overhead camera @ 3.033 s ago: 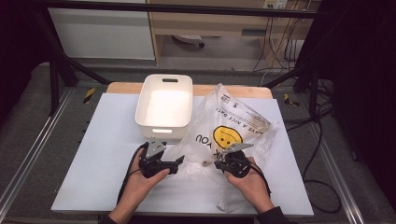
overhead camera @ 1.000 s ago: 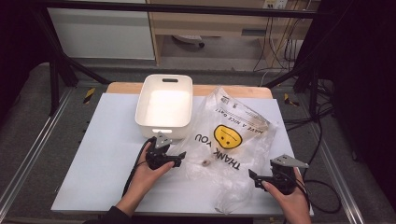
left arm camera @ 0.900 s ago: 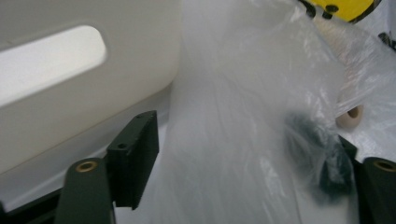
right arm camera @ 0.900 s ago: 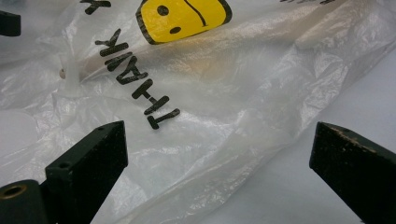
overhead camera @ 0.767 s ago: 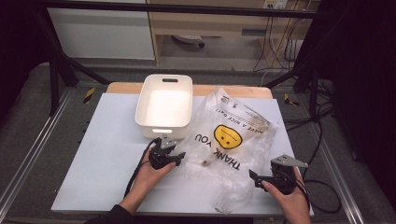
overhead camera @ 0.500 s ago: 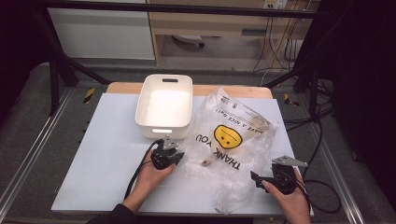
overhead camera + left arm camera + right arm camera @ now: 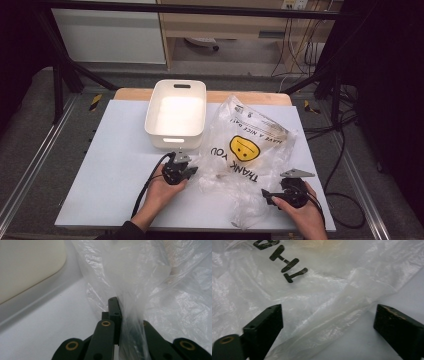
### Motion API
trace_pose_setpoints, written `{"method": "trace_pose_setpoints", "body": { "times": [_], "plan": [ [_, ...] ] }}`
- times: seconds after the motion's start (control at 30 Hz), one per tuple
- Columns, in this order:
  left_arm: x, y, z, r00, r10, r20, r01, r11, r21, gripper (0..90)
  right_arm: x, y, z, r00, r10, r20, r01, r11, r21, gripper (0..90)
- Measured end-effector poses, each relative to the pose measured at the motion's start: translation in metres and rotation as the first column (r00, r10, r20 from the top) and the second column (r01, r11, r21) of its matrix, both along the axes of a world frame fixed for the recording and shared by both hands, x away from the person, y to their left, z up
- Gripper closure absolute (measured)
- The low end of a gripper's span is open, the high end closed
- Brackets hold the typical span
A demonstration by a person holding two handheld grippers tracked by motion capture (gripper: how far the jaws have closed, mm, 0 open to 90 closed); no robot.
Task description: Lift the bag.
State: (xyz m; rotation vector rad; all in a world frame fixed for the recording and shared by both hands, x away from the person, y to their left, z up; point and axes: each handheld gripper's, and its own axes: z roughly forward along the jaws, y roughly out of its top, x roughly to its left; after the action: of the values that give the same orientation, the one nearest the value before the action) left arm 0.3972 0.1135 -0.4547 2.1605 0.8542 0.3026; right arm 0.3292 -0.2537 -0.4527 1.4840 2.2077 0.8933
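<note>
On table, plastic bag long axis front-to-back, print facing away.

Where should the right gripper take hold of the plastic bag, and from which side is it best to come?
Probably the loose flap edge of the plastic bag, which lies folded up off the white table between the open jaws of the right gripper. Come in low from the bag's near right side, since the left gripper already pinches the opposite edge.
</note>
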Motion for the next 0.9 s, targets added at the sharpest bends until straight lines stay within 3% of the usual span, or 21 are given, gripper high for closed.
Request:
{"method": "trace_pose_setpoints", "body": {
  "times": [0.13,0.27,0.5,0.57,0.67,0.8,0.9],
  "plan": [
    [-0.002,-0.001,0.001,0.9999,-0.008,-0.01,0.008,1.0,-0.005,90.0,-0.003,0.008,0.001,0.9989,0.04,0.024,-0.038,0.998,-0.058,25.0],
    [-0.003,0.0,0.0,0.9999,-0.004,-0.013,0.004,0.9999,-0.013,90.0,-0.004,0.01,0.001,0.9981,0.055,0.028,-0.053,0.997,-0.049,28.7],
    [-0.003,0.002,-0.002,0.9999,-0.003,-0.014,0.003,0.9996,-0.028,90.0,-0.005,0.018,0.0,0.9963,0.086,0.0,-0.086,0.996,0.007,10.2],
    [-0.004,0.002,-0.002,0.9999,-0.005,-0.016,0.004,0.9995,-0.03,90.0,-0.006,0.024,-0.002,0.9949,0.101,-0.004,-0.101,0.995,-0.012,5.1],
    [-0.004,0.003,-0.002,0.9998,-0.003,-0.019,0.002,0.9994,-0.033,90.0,-0.007,0.031,-0.004,0.9929,0.119,0.01,-0.118,0.991,-0.061,5.7],
    [-0.005,0.003,-0.003,0.9998,0.001,-0.02,-0.002,0.999,-0.044,90.0,-0.011,0.034,-0.003,0.9878,0.152,0.03,-0.15,0.987,-0.06,18.2],
    [-0.006,0.003,-0.003,0.9998,0.001,-0.022,-0.002,0.9989,-0.047,90.0,-0.015,0.034,-0.001,0.9802,0.189,0.061,-0.186,0.982,-0.041,42.8]
  ]
}}
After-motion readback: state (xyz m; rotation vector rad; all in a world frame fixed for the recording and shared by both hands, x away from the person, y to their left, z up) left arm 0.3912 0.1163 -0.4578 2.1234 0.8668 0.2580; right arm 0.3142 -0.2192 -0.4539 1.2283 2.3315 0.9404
